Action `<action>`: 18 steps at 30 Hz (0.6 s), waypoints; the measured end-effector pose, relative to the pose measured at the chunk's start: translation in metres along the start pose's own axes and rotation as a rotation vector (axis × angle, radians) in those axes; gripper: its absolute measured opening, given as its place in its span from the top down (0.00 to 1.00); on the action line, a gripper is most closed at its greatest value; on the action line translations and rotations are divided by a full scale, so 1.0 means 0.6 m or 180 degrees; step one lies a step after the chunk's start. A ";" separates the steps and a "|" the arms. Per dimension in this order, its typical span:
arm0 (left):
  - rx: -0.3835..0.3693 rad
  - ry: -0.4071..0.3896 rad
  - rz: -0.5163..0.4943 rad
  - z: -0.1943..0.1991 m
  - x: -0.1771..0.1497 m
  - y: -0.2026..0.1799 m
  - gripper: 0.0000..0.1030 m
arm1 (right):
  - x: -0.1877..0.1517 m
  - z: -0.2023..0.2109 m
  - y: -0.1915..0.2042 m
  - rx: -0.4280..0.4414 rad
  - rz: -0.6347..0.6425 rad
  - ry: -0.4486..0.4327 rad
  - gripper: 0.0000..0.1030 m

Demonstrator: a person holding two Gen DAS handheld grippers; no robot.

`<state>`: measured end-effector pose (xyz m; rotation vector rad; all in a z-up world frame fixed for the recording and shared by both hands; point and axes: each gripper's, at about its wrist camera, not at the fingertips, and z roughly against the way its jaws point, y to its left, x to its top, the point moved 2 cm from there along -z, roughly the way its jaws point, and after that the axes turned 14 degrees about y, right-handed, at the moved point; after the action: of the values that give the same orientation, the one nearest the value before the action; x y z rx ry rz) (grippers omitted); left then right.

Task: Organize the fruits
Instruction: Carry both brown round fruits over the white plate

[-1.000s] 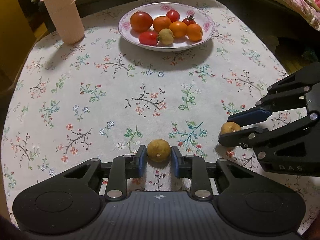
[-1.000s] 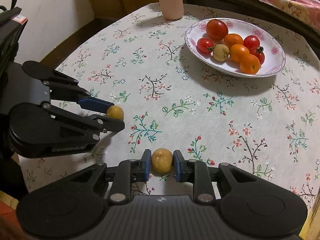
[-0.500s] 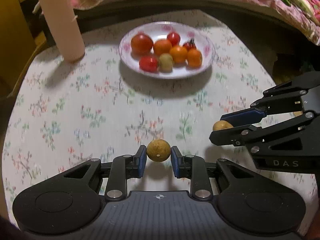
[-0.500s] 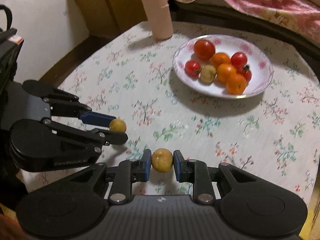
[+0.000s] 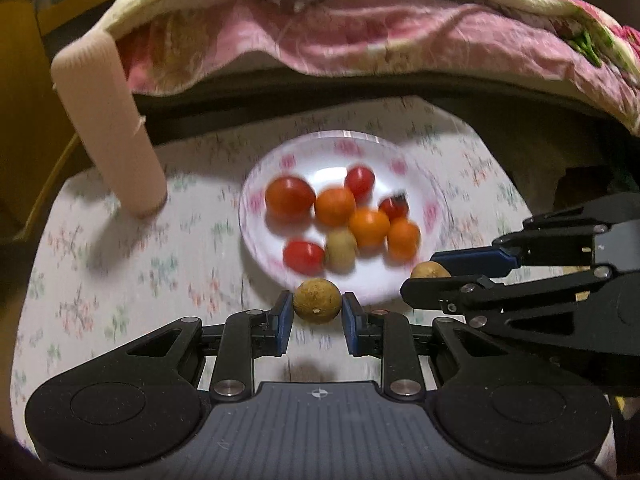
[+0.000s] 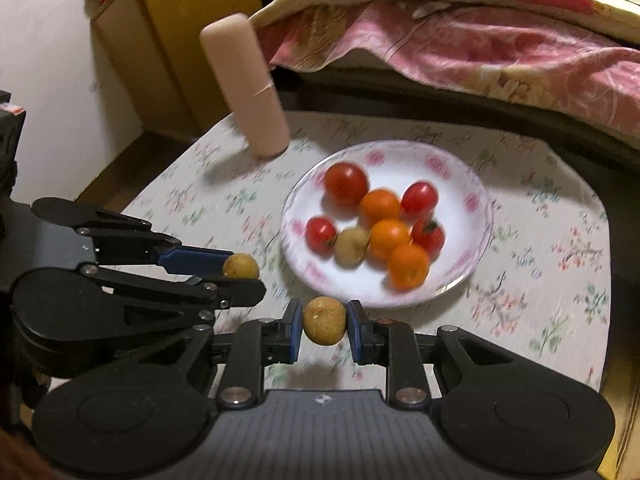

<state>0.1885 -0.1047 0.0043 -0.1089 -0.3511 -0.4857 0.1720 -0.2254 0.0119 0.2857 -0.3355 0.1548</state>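
Each gripper clamps a brown fruit: left gripper [image 5: 317,316] with left fruit [image 5: 317,300], right gripper [image 6: 324,328] with right fruit [image 6: 324,320], both raised at the plate's [image 6: 460,184] near rim. A bottle [image 5: 106,128] stands well apart to the left.

- A round tan-brown fruit [image 5: 317,300] is pinched between blue pads, held off the cloth near the plate's near rim.
- A second yellowish fruit [image 6: 324,320] is pinched likewise, to its right.
- The white floral plate [image 6: 472,204] holds red and orange tomatoes [image 6: 346,183] and one tan fruit.
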 end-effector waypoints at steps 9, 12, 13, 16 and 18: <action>-0.0060 -0.0038 0.0177 -0.030 0.065 0.015 0.69 | 0.066 -0.010 -0.053 -0.0052 -0.0243 -0.0121 0.76; -0.0054 -0.0013 0.0215 -0.039 0.072 0.019 0.69 | 0.076 -0.019 -0.063 -0.0067 -0.0282 -0.0110 0.76; -0.0062 -0.0002 0.0233 -0.042 0.073 0.021 0.69 | 0.079 -0.022 -0.066 -0.0068 -0.0294 -0.0102 0.76; -0.0086 0.0022 0.0253 -0.048 0.075 0.022 0.69 | 0.084 -0.034 -0.075 -0.0042 -0.0366 -0.0076 0.76; -0.0079 0.0022 0.0256 -0.050 0.076 0.021 0.68 | 0.088 -0.039 -0.080 -0.0060 -0.0406 -0.0080 0.75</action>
<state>0.2412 -0.1194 -0.0077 -0.1447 -0.3328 -0.4109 0.2380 -0.2584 -0.0031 0.2898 -0.3423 0.0227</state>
